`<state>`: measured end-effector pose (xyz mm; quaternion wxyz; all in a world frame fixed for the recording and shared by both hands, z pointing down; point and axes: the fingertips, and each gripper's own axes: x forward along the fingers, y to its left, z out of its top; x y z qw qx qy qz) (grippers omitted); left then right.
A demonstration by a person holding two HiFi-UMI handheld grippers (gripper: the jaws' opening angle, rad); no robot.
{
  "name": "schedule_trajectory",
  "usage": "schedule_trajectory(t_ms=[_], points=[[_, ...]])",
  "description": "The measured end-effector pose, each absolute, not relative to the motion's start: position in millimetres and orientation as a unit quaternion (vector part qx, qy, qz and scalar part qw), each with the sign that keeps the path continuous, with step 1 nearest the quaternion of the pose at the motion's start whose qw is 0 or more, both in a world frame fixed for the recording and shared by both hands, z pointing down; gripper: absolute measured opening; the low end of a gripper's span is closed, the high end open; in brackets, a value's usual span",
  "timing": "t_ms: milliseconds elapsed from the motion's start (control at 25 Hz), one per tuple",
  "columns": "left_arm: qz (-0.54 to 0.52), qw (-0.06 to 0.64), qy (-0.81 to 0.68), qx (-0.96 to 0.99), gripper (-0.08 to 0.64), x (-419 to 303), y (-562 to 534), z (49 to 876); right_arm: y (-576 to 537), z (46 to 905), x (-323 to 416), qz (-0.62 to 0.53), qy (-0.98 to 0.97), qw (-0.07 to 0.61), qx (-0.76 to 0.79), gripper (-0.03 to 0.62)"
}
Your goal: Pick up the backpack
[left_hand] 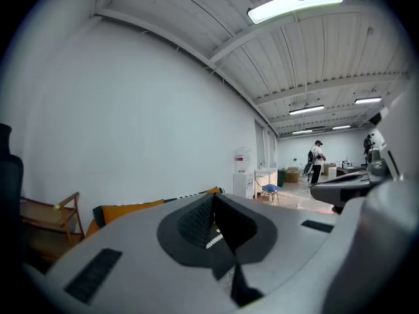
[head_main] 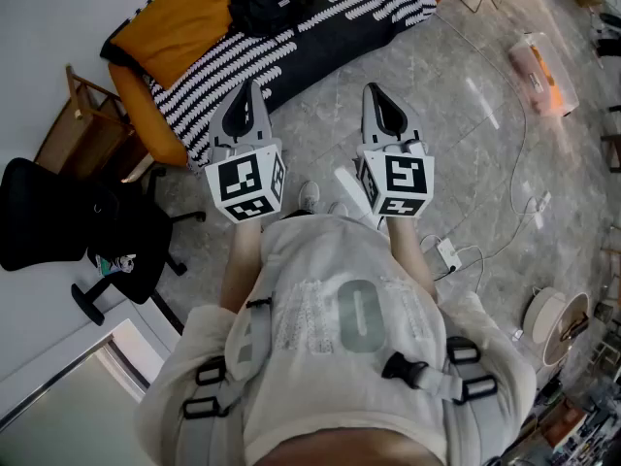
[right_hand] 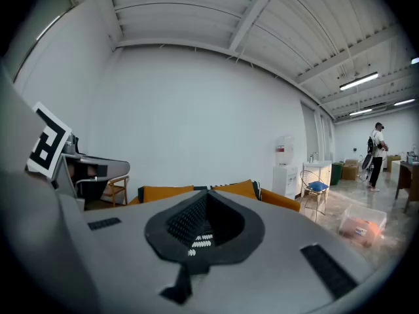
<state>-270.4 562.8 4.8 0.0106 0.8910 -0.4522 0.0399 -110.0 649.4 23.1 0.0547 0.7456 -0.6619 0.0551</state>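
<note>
In the head view a black backpack (head_main: pixel 258 4) lies on a sofa (head_main: pixel 155 115) with orange cushions and a black-and-white striped blanket, at the top of the picture. My left gripper (head_main: pixel 250 91) and right gripper (head_main: pixel 375 93) are held side by side at about waist height and point toward the sofa, well short of it. Both are shut with nothing between the jaws. In the left gripper view the left gripper (left_hand: pixel 213 199) shows its jaws pressed together, and the right gripper (right_hand: pixel 208 193) does the same in its own view. The jaws hide the backpack in both gripper views.
A black office chair (head_main: pixel 58 216) and a wooden chair (head_main: pixel 70 129) stand at the left by the wall. A clear plastic box (head_main: pixel 543 71) sits on the floor at the right. A power strip (head_main: pixel 448 253) with cables lies near my feet. A person (right_hand: pixel 376 146) stands far off.
</note>
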Motion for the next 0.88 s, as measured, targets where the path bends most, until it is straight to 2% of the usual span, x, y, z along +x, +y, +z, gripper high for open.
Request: schedule_trajectory(t_ms=[320,480,880], points=[[0.040,0.029,-0.452,0.891,0.020,-272,543,17,635,31,-110,0.064,-0.663,0.059,0.744,0.006],[0.042,0.039,-0.447,0.893,0.020,-269,525,23,622,33,-104,0.084,-0.657,0.035,0.748,0.006],[0.026,0.034,-0.434,0.900,0.020,-269,464,25,572,40,-103,0.088,-0.639,0.027,0.763,0.006]])
